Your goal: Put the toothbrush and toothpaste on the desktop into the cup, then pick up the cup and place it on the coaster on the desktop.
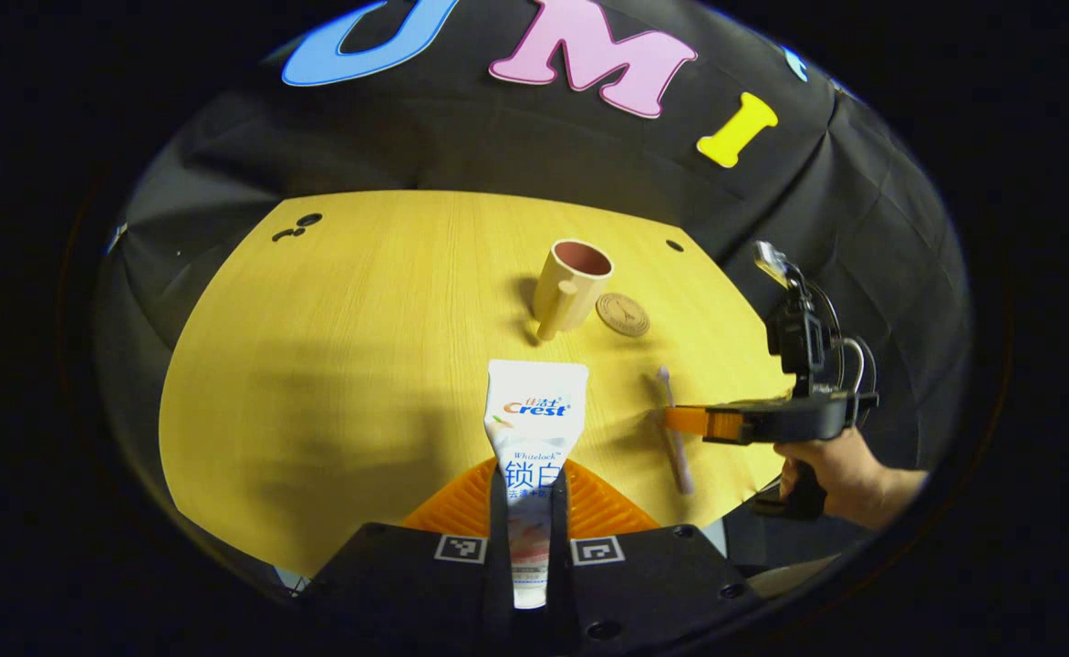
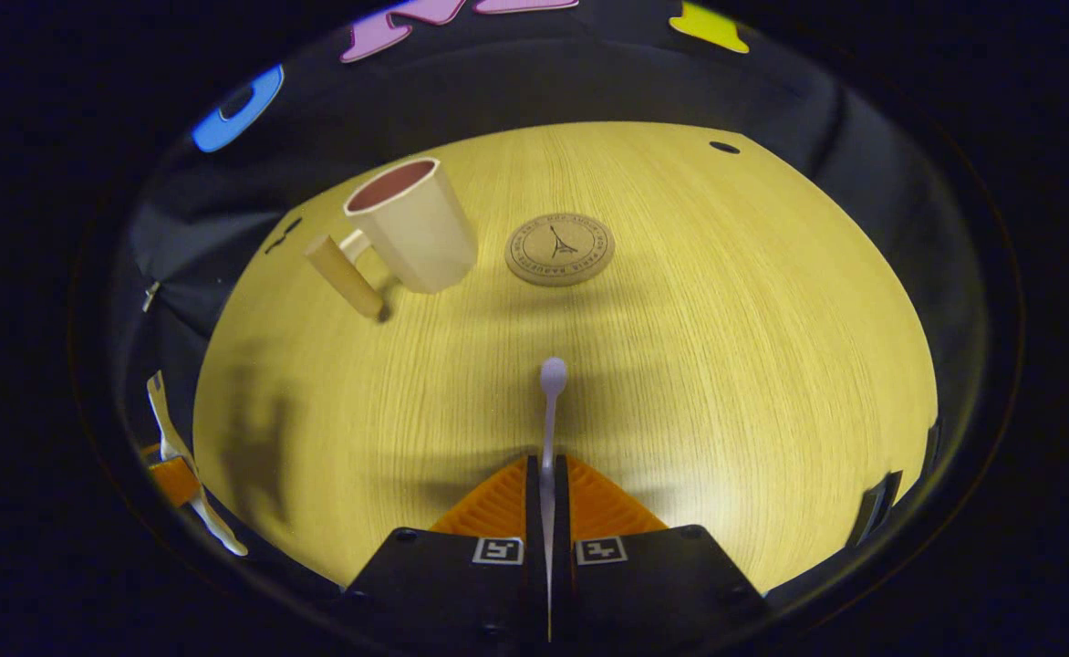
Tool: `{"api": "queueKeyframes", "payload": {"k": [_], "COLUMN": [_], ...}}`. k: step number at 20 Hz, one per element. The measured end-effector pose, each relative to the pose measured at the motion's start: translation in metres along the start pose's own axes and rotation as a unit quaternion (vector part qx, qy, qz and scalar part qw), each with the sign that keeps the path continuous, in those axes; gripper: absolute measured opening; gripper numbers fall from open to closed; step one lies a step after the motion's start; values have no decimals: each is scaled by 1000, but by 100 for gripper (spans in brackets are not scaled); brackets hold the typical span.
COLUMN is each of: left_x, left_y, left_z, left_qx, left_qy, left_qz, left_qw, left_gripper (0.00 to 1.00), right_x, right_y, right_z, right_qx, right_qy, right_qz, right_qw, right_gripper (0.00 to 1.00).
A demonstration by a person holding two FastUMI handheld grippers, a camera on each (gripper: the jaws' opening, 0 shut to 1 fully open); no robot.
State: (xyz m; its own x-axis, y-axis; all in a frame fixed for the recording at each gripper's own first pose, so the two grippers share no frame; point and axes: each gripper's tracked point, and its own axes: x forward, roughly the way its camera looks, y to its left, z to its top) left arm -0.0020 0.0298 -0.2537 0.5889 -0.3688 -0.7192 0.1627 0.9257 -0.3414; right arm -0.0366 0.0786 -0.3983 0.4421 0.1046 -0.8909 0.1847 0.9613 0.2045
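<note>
A white toothpaste tube (image 1: 534, 420) sticks forward from my left gripper (image 1: 532, 484), whose fingers are shut on its lower half above the wooden table (image 1: 343, 365). Beyond it stands a beige cup (image 1: 573, 285) with a wooden handle, and a round coaster (image 1: 623, 314) lies just right of the cup. My right gripper (image 2: 548, 484) is shut on the pale toothbrush (image 2: 550, 411), head pointing away. In the left gripper view that right gripper (image 1: 680, 420) reaches in from the right, clamped across the toothbrush (image 1: 676, 438). The right gripper view has the cup (image 2: 411, 228) at upper left and the coaster (image 2: 559, 248) beside it.
The table (image 2: 726, 347) ends in a curved front edge near both grippers. Small dark holes (image 1: 297, 228) mark its far left corner, and one hole (image 2: 724, 147) sits at the far right. A hand (image 1: 840, 474) holds the right gripper's grip off the table's right edge.
</note>
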Motion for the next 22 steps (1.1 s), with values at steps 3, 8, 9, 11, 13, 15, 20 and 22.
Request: {"api": "queueKeyframes", "payload": {"k": [3,8,9,11,13,15,20,22], "left_x": [-1,4,7,13,21,29,64,83], "left_y": [-12,-37,-43,-57,-68,-79,-91,-90], "left_z": [27,95,110,141,173,201,247,257], "left_qx": [2,-4,-3,0,-3,-7,-1,0], "left_qy": [-42,-137,-161,-206,-248,-280,-339,-352], "left_qz": [-8,-32,-39,-56,-68,-76,-76,-66], "left_qw": [999,990,986,977,966,957,938,934], "left_gripper": [19,19,19,19,19,18,19,19], "right_x": [-21,-61,-68,-79,-91,-100,-107,-110], "right_y": [6,7,7,8,5,1,-10,-15], "right_z": [20,54,58,66,72,77,83,83], "right_qx": [-4,8,9,17,20,22,23,19], "right_qy": [-71,-158,-167,-178,-185,-192,-189,-187], "right_qz": [47,101,111,128,139,147,169,171], "right_qw": [996,982,980,976,973,970,967,967], "right_gripper": [6,6,6,6,6,6,6,6]}}
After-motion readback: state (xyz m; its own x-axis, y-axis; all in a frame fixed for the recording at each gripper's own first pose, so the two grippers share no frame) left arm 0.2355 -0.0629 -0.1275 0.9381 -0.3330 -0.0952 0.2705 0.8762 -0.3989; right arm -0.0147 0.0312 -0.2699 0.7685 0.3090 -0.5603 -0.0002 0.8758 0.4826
